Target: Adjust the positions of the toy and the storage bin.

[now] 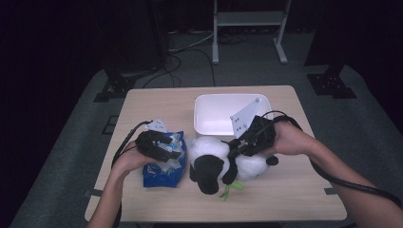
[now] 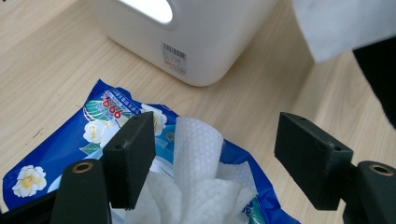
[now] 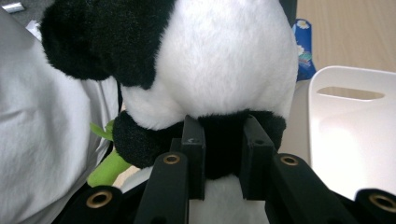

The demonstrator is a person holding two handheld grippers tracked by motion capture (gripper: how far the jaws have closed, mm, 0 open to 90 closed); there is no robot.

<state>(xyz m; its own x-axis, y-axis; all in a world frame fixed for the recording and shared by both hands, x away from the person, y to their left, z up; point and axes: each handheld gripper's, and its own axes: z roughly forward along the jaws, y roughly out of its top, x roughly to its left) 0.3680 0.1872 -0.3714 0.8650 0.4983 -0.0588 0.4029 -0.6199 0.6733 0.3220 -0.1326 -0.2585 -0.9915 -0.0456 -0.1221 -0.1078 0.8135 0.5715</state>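
Note:
A black-and-white panda plush (image 1: 209, 156) lies in the middle of the wooden table (image 1: 285, 190), just in front of a white bin (image 1: 214, 114). My right gripper (image 1: 235, 151) comes in from the right and is shut on the plush; in the right gripper view the jaws (image 3: 223, 140) pinch a black patch of the panda plush (image 3: 224, 56). At the left lies a blue wet-wipes pack (image 1: 161, 173). My left gripper (image 1: 173, 149) hovers over it, open. In the left gripper view a white wipe (image 2: 196, 154) sticks up from the wipes pack (image 2: 107, 121) between the jaws (image 2: 215, 154), untouched by either pad.
The white bin (image 2: 219, 42) has a cut-out handle and a barcode label on its wall. A green felt leaf (image 1: 231, 189) pokes out under the plush toward the table's front edge. Dark floor, cables and a metal stand lie beyond the table.

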